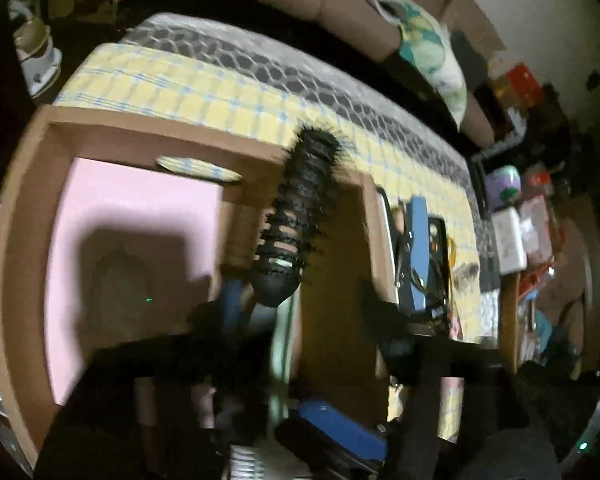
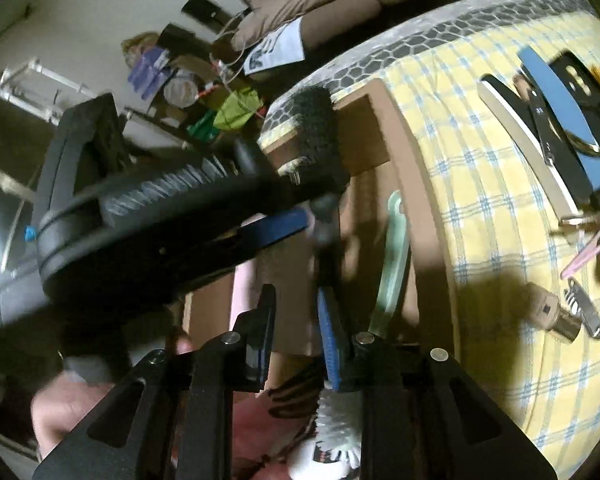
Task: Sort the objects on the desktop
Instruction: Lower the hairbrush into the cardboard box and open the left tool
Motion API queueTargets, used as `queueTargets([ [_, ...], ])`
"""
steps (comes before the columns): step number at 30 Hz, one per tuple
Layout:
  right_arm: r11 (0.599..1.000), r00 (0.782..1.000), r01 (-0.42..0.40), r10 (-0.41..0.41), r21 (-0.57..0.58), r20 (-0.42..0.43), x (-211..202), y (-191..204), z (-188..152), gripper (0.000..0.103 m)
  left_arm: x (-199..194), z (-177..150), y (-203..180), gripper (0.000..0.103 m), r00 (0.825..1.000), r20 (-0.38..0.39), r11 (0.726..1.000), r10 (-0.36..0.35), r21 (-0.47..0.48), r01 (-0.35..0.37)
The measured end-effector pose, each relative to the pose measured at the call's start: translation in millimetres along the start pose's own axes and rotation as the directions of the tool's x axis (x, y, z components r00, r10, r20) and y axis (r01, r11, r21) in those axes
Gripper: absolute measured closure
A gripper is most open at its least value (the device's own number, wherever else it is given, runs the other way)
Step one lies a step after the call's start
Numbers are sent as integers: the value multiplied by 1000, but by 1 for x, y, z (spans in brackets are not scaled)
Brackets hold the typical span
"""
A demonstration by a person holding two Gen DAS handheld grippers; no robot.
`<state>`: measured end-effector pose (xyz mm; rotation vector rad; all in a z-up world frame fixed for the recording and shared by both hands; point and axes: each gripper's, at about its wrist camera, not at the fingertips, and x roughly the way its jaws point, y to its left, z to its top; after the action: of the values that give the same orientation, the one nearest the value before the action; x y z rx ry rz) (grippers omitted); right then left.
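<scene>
Checked yellow cloth point(image 2: 480, 184), right view alone shows keys point(image 2: 580, 312), left fingers point(image 1: 228, 304) released, right fingers point(image 2: 328, 332) unclear.

Left gripper point(image 1: 300, 304) tilted steeply downward, jaws parted wide; right gripper point(image 2: 296, 320) angled down beside it, blue-padded fingers point(image 2: 330, 340) set a narrow gap apart, a hand point(image 2: 64, 412) blurred at lower left.

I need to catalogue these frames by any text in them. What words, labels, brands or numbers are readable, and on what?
None can be read.
White printed sheet on the brown cushions: dark graphic, blurred.
Black strip on the yellow checked cloth: small pale mark, too small to read.
Boxes beside the bed: labels blurred.
</scene>
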<state>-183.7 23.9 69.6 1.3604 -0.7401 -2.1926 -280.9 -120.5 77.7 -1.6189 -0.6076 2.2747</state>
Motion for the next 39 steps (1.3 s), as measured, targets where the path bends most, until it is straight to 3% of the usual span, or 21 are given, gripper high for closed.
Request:
queueTargets([
  [6, 1000, 1000, 0, 0, -25, -6, -10, 0, -4, 80, -18, -5, 17, 35, 1000, 14, 1000, 28, -7, -28],
  [10, 1000, 1000, -14, 14, -20, 28, -33, -1, -6, 80, -19, -12, 7, 35, 994, 53, 991, 93, 94, -97],
  [14, 998, 997, -10, 14, -58, 73, -67, -5, -9, 77, -1, -28, -26, 35, 978, 100, 939, 185, 274, -206],
  [17, 996, 996, 20, -12, -84, 92, -85, -11, -11, 75, 17, -35, -40, 36, 961, 118, 902, 250, 331, -275],
  [18, 995, 995, 33, -24, -96, 92, -88, -14, -10, 75, 23, -36, -43, 43, 957, 123, 892, 263, 346, -290],
  [19, 994, 995, 39, -30, -103, 91, -89, -16, -10, 75, 29, -38, -44, 64, 955, 121, 889, 269, 349, -295],
  [21, 992, 995, 50, -39, -113, 92, -92, -21, -11, 75, 39, -38, -39, 88, 958, 93, 902, 273, 321, -288],
  [24, 993, 996, 36, -27, -109, 85, -96, -29, -11, 75, 42, -40, -33, 88, 960, 58, 913, 273, 299, -278],
  [28, 992, 996, 28, -17, -126, 87, -105, -31, -14, 75, 34, -50, -30, 88, 949, 11, 900, 314, 316, -301],
  [31, 993, 997, 10, 0, -121, 83, -109, -35, -18, 75, 34, -58, -32, 88, 937, -45, 881, 345, 360, -307],
  [33, 994, 997, 3, 6, -113, 76, -111, -38, -22, 75, 43, -63, -33, 87, 916, -123, 864, 382, 399, -307],
  [36, 995, 997, 4, 3, -100, 76, -115, -41, -27, 75, 45, -70, -39, 87, 901, -121, 843, 416, 423, -333],
  [39, 996, 997, 1, 6, -90, 79, -123, -44, -30, 75, 41, -70, -36, 72, 903, -138, 865, 408, 374, -334],
])
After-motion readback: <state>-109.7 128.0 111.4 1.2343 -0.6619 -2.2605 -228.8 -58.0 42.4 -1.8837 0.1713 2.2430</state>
